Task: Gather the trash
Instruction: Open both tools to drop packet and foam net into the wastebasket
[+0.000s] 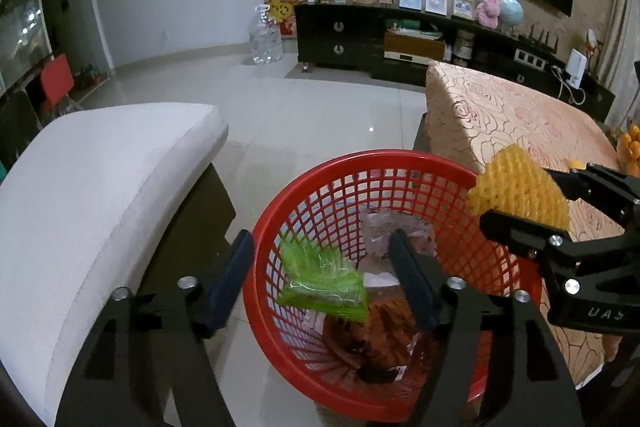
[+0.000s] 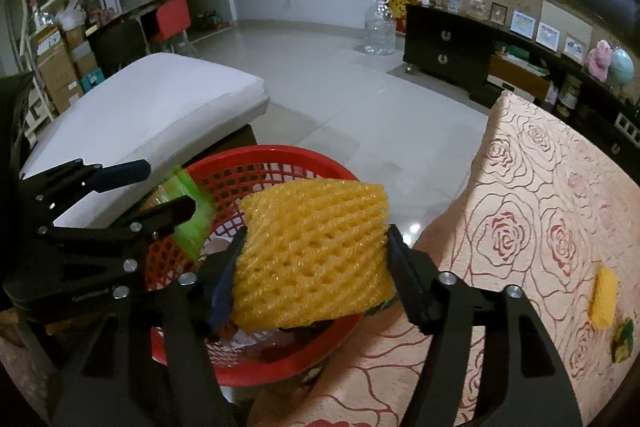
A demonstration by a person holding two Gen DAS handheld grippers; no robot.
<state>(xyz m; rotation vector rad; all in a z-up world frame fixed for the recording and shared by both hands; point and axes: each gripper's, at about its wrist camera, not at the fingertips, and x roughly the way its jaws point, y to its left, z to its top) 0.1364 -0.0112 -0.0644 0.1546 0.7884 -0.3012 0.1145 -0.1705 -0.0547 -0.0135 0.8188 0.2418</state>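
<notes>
Foam netting [image 2: 312,255], yellow and honeycombed, sits between the fingers of the right tool [image 2: 316,267], which hangs over the near rim of the red basket [image 2: 272,157]; the fingers flank the sleeve at both edges, but whether they press it or have let go cannot be told from either view. Just to that tool's left, the left tool [image 1: 320,279] stands spread with nothing between its fingers, poised above the basket's mouth, and directly below it a green wrapper [image 1: 324,279] lies in the basket on a heap of brown and pale scraps [image 1: 372,339]. Judged from this, collection is well under way: several pieces are already binned and the netting looks one release away from joining them. Farther out to the right tool's right, on the rose-patterned surface [image 2: 520,227], a small yellow piece [image 2: 604,299] and a green-and-yellow scrap [image 2: 622,341] are not yet gathered, so at least two pickups appear to be left.
</notes>
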